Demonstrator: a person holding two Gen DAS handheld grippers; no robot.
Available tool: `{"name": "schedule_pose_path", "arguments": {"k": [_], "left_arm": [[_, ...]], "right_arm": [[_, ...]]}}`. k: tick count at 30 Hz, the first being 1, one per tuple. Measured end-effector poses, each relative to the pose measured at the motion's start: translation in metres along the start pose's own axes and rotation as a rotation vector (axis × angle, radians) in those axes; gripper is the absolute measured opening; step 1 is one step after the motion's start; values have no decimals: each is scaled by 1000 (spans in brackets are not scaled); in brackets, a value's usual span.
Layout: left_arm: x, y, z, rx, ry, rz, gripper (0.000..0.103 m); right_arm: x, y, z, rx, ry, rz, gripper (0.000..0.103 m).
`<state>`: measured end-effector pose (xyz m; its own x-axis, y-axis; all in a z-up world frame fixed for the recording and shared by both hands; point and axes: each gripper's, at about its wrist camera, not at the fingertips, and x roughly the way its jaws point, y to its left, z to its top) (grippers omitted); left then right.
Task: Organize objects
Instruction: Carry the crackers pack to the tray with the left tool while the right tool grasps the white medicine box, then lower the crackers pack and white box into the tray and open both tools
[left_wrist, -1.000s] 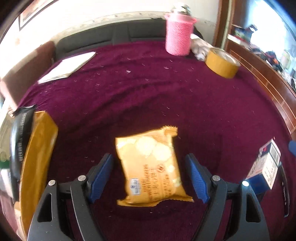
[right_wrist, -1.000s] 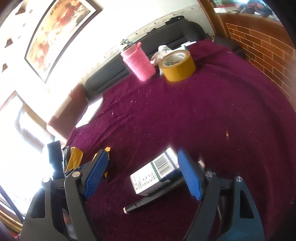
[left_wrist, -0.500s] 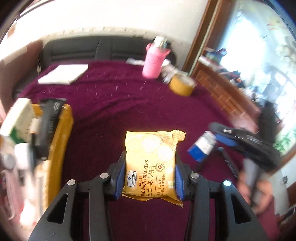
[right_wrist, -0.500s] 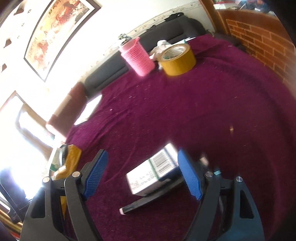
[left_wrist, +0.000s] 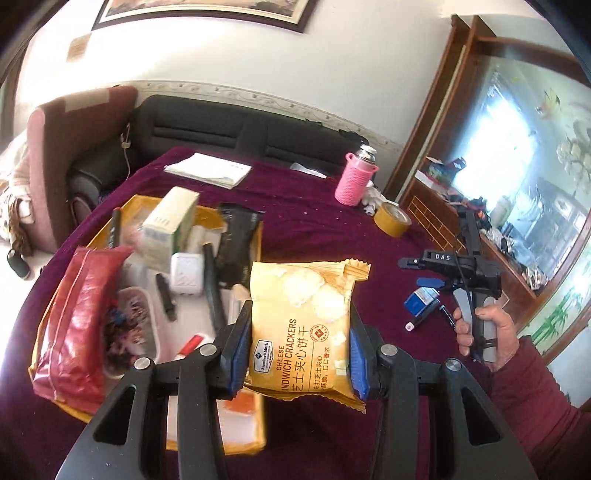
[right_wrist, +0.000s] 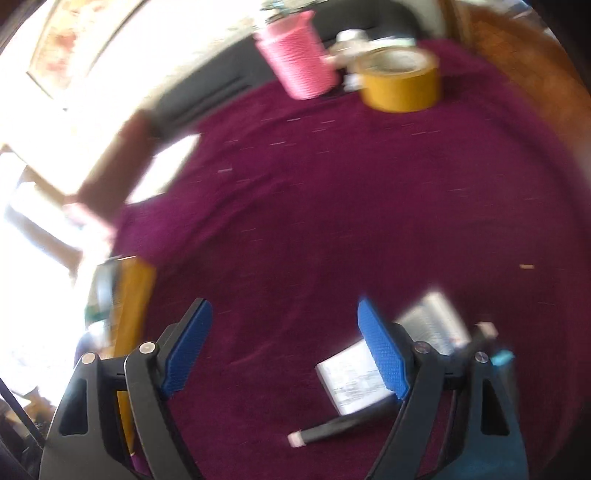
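My left gripper is shut on a yellow cheese sandwich cracker packet and holds it in the air, above the right edge of a yellow tray full of items. My right gripper is open and empty, low over the maroon tablecloth; it also shows in the left wrist view. A small blue-and-white box lies just right of its right finger, with a dark pen in front of it. The right view is blurred.
The tray holds a red bag, a green-white box, a white charger, a black packet and pens. A pink-sleeved bottle, a yellow tape roll and white papers sit at the far side.
My left gripper closed on the cracker packet, lifted it off the cloth and carried it left to the tray. My right gripper shifted left, so the box now lies beside its right finger.
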<state>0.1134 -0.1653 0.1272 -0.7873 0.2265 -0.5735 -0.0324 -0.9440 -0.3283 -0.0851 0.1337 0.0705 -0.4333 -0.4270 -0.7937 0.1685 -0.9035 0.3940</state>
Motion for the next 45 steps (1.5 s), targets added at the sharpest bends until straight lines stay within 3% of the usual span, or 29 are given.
{"name": "schedule_pose_path", "arguments": {"k": [5, 8, 11, 14, 16, 17, 19, 23, 25, 27, 33, 42, 44, 45], "left_arm": [[-4, 31, -7, -49, 8, -18, 39], [-6, 43, -10, -67, 5, -41, 39], [-2, 51, -11, -82, 7, -66, 39], [2, 57, -12, -89, 8, -79, 39], [0, 59, -13, -91, 6, -84, 39], [-1, 61, -14, -92, 3, -83, 39], [-4, 66, -14, -98, -5, -76, 39], [-7, 77, -16, -118, -8, -64, 39], [-10, 80, -18, -113, -13, -54, 39], [-11, 83, -18, -109, -15, -47, 39], [-1, 83, -18, -114, 1, -76, 39], [-14, 93, -22, -138, -20, -47, 39], [-17, 100, -22, -144, -22, -38, 39], [-17, 103, -23, -149, -21, -32, 39]], "right_arm": [[-17, 0, -11, 28, -24, -123, 80], [-44, -3, -18, 51, -80, -112, 81], [-56, -8, -19, 80, -53, -148, 80], [-48, -16, -16, 117, -2, -179, 75], [-35, -19, -12, 130, 37, -230, 60], [-28, -21, -10, 138, 58, -238, 60], [-24, -13, -4, 115, 36, -283, 54], [-8, 6, 8, 60, 63, -353, 53], [-11, 11, 7, 46, 57, -348, 53], [-20, 6, 2, 62, 51, -412, 53], [-30, -16, -11, 165, 95, -362, 55], [23, -15, 8, 174, 157, -402, 53], [21, -13, 3, 164, 131, -418, 46], [19, -13, -1, 151, 123, -429, 34]]}}
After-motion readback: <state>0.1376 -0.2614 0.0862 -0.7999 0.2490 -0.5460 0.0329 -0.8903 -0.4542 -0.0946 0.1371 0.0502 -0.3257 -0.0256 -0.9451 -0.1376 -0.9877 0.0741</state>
